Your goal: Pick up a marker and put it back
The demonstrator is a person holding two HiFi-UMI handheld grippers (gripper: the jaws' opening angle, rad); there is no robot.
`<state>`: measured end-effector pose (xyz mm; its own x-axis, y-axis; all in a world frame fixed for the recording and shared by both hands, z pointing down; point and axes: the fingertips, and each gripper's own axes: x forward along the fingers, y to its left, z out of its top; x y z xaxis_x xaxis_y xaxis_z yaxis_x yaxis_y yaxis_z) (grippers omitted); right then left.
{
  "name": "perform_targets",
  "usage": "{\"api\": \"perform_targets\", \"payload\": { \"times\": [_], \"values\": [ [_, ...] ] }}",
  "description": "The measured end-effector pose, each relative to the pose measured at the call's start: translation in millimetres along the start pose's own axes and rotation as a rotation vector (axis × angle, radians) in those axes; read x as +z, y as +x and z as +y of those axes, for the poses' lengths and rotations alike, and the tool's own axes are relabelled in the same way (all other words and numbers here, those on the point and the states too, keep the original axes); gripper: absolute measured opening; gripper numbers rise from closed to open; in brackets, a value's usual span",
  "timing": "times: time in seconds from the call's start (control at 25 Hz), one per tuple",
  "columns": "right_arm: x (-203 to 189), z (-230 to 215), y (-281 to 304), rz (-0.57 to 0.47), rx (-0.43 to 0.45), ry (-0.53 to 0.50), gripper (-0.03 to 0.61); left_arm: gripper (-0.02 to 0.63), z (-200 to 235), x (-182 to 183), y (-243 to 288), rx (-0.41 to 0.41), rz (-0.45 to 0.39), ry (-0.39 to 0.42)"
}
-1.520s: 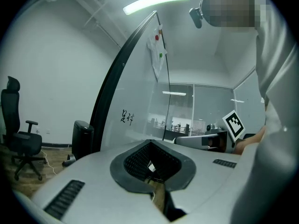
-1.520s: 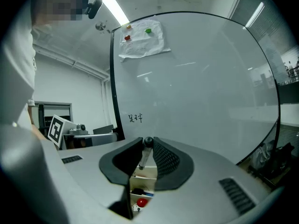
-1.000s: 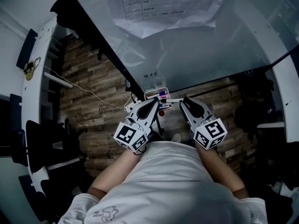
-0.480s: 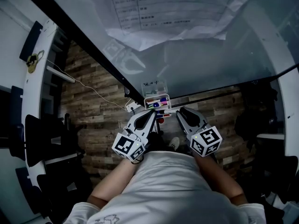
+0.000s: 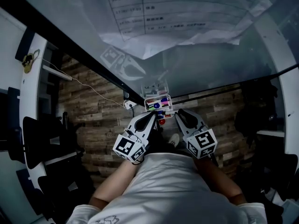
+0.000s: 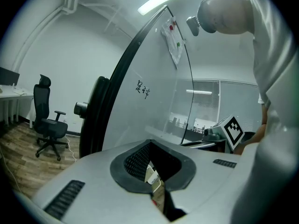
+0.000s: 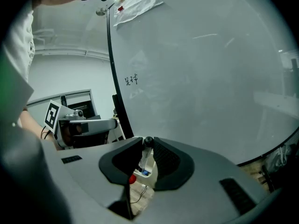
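I read a large whiteboard (image 5: 201,73) filling the upper head view, with wood-plank floor (image 5: 93,115) below its lower edge. A printed paper sheet (image 5: 177,17) hangs on the board near the top. An office chair (image 6: 49,125) stands on the floor, well apart from the board, in the left gripper view. Both grippers point at the board's lower edge, side by side. The left gripper (image 5: 152,116) has its fingers pressed together at the tips with nothing between them; only background shows through the hollow behind the tips. The right gripper (image 7: 148,146) has its fingers pinching the marker (image 7: 145,158). A small marker tray (image 5: 158,97) is fixed at the board's lower edge, with coloured markers lying in it; both gripper tips sit just beside it, left tip below-left, right tip below-right. The marker stands upright between the right fingertips, black cap uppermost, white barrel below. A small red cap (image 7: 132,178) shows through the gap beneath the fingers.
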<state>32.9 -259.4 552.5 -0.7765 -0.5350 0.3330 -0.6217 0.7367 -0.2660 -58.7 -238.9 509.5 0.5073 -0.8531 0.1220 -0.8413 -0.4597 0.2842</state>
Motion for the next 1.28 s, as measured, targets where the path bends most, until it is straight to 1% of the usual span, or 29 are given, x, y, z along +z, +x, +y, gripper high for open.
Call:
{"api": "perform_targets", "payload": {
  "times": [0.16,0.32,0.44,0.6,0.68,0.8,1.08,1.28],
  "values": [
    [-5.6,-4.3,9.3,0.019,-0.01,0.019,0.078,0.005,4.9,-2.5,6.2,-0.014,0.014,-0.006],
    [-5.3,-5.2,12.0,0.02,-0.027,-0.002,0.078,0.005,6.3,-5.4,5.3,-0.025,0.018,-0.012],
    [-6.4,-7.0,15.7,0.018,-0.034,0.009,0.078,0.005,6.3,-4.8,6.4,-0.032,0.025,-0.018],
    [-6.4,-10.4,18.2,0.0,-0.058,-0.01,0.078,0.005,4.3,-0.4,9.3,-0.046,0.017,-0.007],
    [-10.6,-6.6,19.7,0.01,-0.052,-0.009,0.078,0.005,3.8,-0.2,6.9,-0.05,0.016,-0.004],
    [-13.3,-2.5,22.5,0.023,-0.043,-0.009,0.078,0.005,7.1,0.2,2.5,-0.036,0.019,-0.018],
    [-12.2,-0.1,24.4,0.012,-0.026,-0.005,0.089,0.005,10.5,-2.1,-2.0,-0.029,0.014,-0.026],
    [-9.5,0.1,20.9,0.002,-0.025,-0.022,0.098,0.005,8.3,0.9,-4.9,-0.018,0.011,-0.023]
  ]
}}
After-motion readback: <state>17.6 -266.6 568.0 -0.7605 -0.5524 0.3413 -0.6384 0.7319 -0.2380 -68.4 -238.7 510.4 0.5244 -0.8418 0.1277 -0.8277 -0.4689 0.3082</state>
